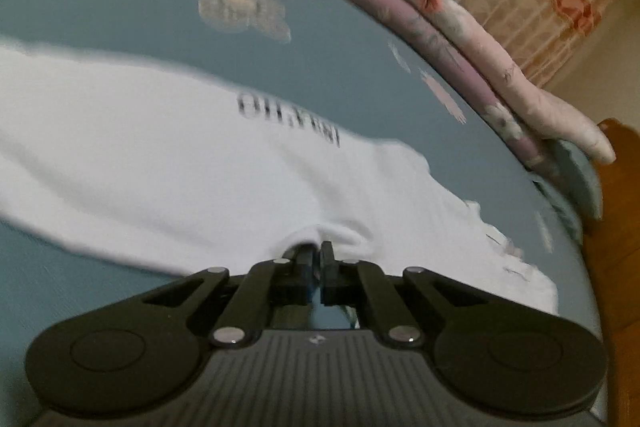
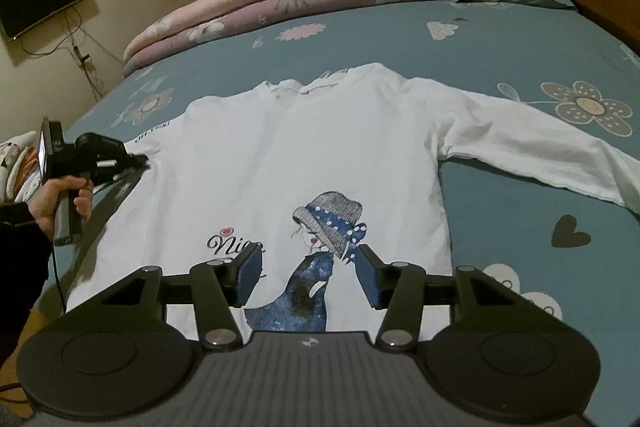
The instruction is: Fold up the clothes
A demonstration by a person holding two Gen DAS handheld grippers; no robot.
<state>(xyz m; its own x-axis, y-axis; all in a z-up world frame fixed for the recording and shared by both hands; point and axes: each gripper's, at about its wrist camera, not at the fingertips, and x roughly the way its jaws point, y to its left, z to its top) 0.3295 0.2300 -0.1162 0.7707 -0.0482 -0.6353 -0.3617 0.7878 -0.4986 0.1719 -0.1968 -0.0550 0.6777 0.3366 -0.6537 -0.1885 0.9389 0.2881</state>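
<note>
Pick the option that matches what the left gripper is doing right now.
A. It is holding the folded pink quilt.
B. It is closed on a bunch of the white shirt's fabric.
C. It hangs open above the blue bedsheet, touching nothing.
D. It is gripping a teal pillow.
B: in the left wrist view the left gripper has its jaws together with a puckered fold of the white shirt pinched between them; the right wrist view shows it at the shirt's sleeve side.

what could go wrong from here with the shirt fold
1. The left hand-held gripper pinches only a small bunch of the white shirt, so the cloth may slip out when pulled.
2. The right hand-held gripper is open above the hem and holds nothing, so the shirt may drag across the bed sheet and wrinkle.
3. The right sleeve lies spread out and could end up folded unevenly.
</note>
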